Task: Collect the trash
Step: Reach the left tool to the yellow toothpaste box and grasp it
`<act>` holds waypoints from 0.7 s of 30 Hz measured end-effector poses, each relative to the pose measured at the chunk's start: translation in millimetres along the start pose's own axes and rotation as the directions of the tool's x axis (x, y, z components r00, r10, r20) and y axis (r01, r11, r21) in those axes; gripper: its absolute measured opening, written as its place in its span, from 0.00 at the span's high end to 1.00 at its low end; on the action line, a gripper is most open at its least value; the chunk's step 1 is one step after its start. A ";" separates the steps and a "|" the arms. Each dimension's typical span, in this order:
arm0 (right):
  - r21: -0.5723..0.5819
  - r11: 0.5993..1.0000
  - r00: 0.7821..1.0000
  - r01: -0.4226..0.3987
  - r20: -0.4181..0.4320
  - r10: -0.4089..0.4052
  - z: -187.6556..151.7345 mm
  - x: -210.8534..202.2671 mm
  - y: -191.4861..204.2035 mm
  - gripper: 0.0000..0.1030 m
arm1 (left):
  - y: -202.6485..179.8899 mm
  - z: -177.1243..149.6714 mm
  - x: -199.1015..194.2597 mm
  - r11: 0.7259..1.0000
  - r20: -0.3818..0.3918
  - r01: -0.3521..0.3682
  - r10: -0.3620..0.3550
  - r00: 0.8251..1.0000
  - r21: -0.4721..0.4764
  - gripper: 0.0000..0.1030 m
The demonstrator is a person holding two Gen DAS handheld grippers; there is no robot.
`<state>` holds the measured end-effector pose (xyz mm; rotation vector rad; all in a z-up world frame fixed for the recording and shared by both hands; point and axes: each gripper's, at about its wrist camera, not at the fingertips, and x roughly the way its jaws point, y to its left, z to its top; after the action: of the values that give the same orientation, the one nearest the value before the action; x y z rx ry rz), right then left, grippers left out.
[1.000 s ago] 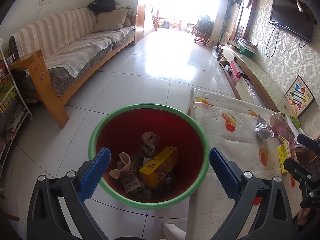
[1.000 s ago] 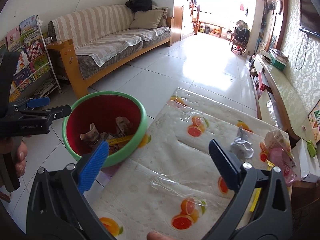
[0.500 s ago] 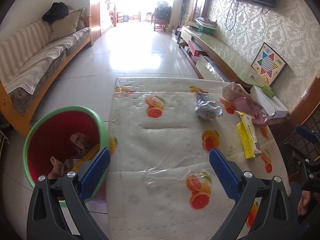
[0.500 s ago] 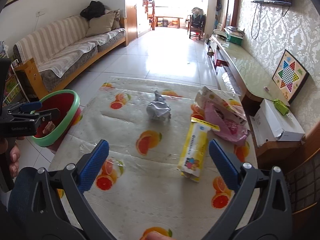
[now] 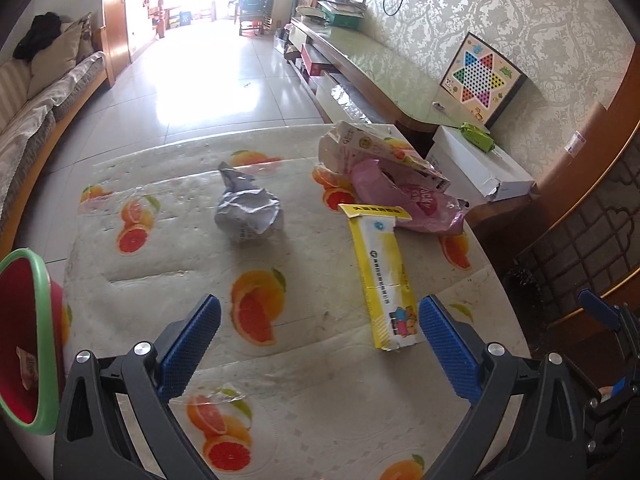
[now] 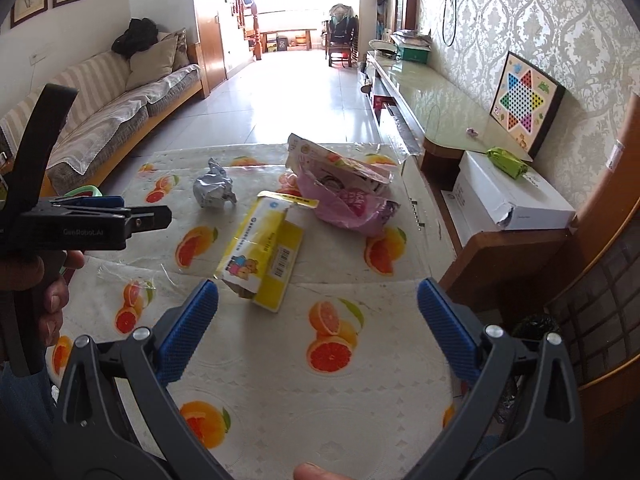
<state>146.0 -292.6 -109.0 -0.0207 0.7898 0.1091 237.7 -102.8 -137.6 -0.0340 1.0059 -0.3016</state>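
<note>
With both the left hand-held gripper (image 5: 318,344) and right hand-held gripper (image 6: 318,330) wide open and empty over the tabletop (image 6: 280,408), bring the right one's jaws across the yellow carton (image 6: 262,258) lying just ahead, squeezing its narrow width

Glossy plastic tablecloth (image 5: 304,392), crumpled foil wrapper (image 5: 248,212), yellow cardboard box (image 5: 384,276)

The worktop (image 5: 312,412) is covered by an orange-print cloth under a clear plastic sheet. On it lie a crumpled silver wrapper (image 5: 248,212), a long yellow box (image 5: 382,276) with its flap open, a pink plastic bag (image 5: 404,200) and, resting on that bag, a torn printed carton (image 5: 376,152). The wrapper sits apart from the others, while the box's far end is just beside the bag.
</note>
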 end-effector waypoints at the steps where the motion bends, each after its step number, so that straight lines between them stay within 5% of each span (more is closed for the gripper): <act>1: 0.012 1.000 1.000 0.002 -0.003 -0.002 -3.5 0.1 -3.9 0.05 | -8.6 1.7 7.1 1.000 -0.011 -0.007 0.007 1.000 0.014 0.08; 6: 0.075 0.997 1.000 0.005 -0.009 -0.005 -16.1 1.6 -29.1 0.05 | -34.8 9.7 43.0 1.000 -0.083 0.015 -0.013 0.997 0.023 0.08; 12: 0.146 0.989 1.000 0.005 -0.017 -0.003 -27.1 6.5 -52.4 0.05 | -44.9 17.9 86.5 0.999 -0.169 -0.040 0.042 0.985 0.011 0.08; 15: 0.184 0.983 1.000 0.003 -0.017 0.000 -28.2 9.1 -64.2 0.05 | -46.1 19.9 102.9 0.998 -0.205 -0.064 0.064 0.977 0.008 0.16; 21: 0.209 0.978 1.000 0.000 -0.020 0.004 -29.1 15.4 -76.7 0.05 | -52.6 18.5 121.7 0.995 -0.243 -0.090 0.095 0.965 0.032 0.48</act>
<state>144.3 -369.2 -142.1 0.1786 0.8183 0.0271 301.4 -187.4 -219.4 0.0709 1.2456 -0.2342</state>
